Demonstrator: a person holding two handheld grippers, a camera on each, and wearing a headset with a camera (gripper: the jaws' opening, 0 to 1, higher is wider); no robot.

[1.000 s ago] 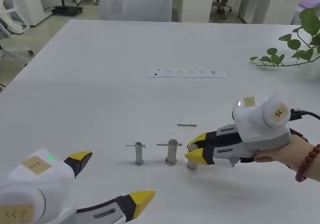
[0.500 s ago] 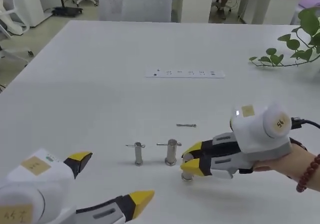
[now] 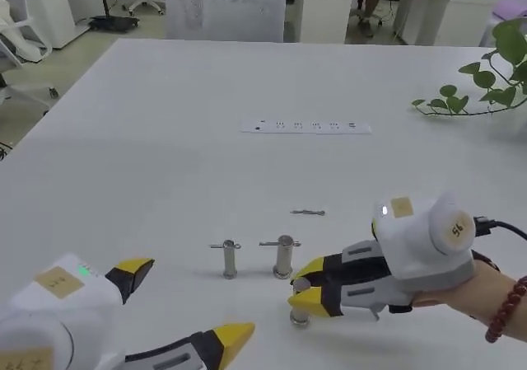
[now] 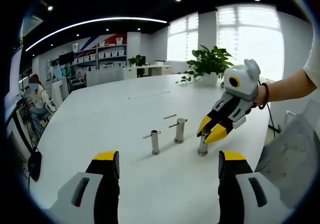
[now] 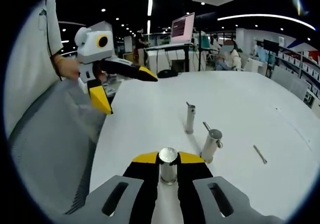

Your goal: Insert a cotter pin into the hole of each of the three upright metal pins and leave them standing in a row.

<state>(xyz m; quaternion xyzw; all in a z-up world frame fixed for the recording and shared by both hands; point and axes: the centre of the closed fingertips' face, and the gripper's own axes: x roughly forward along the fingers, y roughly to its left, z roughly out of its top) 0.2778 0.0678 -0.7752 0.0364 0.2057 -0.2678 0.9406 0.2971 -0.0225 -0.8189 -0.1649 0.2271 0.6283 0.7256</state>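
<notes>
White workbench (image 3: 165,139): third metal pin (image 5: 168,156) held near two fitted pins (image 3: 230,259).
Right gripper (image 3: 306,286) pinches the stiff, probably slippery pin below its head; left gripper (image 4: 169,156) spread. Thin cotter pin (image 3: 308,213) beyond: grip mid-shank.

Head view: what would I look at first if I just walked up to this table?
The yellow-tipped right gripper pinching a bare metal pin, nearest the person. Just behind it the left pin and the middle pin stand upright, each with a cotter pin through its top, and a loose cotter pin lies farther back.
</notes>
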